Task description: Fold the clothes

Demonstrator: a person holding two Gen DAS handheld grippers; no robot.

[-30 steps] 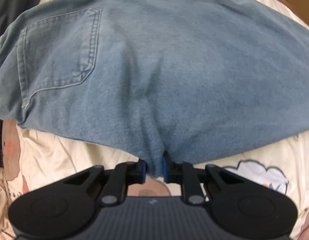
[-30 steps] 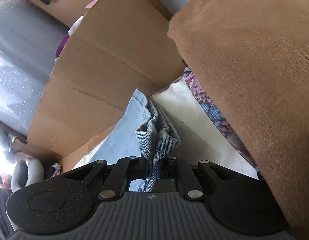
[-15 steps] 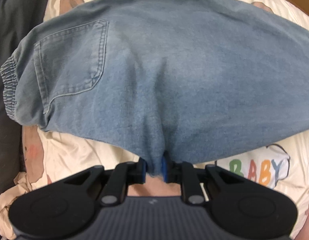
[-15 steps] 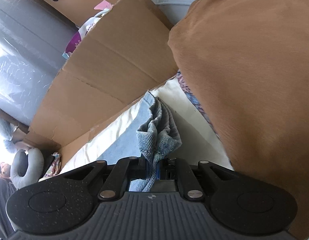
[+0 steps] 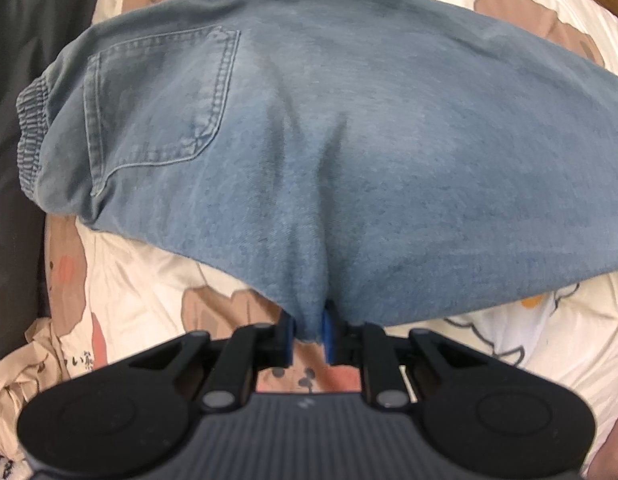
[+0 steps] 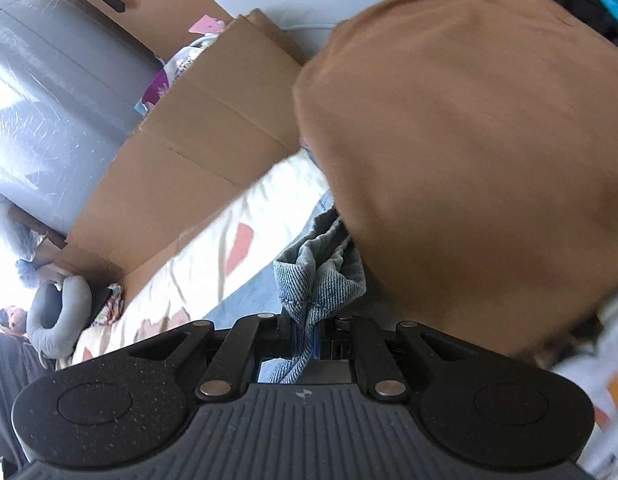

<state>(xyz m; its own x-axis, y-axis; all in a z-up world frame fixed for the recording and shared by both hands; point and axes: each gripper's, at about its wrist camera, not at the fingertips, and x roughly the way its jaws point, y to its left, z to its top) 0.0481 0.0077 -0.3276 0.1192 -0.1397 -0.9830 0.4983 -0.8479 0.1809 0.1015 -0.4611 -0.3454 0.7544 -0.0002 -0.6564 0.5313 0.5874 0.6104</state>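
No readable brand shows; the small dark print on the bedsheet is too blurred to make out. The cardboard box seems to hold pink and purple items. Your left tongs are clenched on the lower edge of the jeans, spread over the bed. Your right tongs grip a bunched denim hem beside a brown garment.
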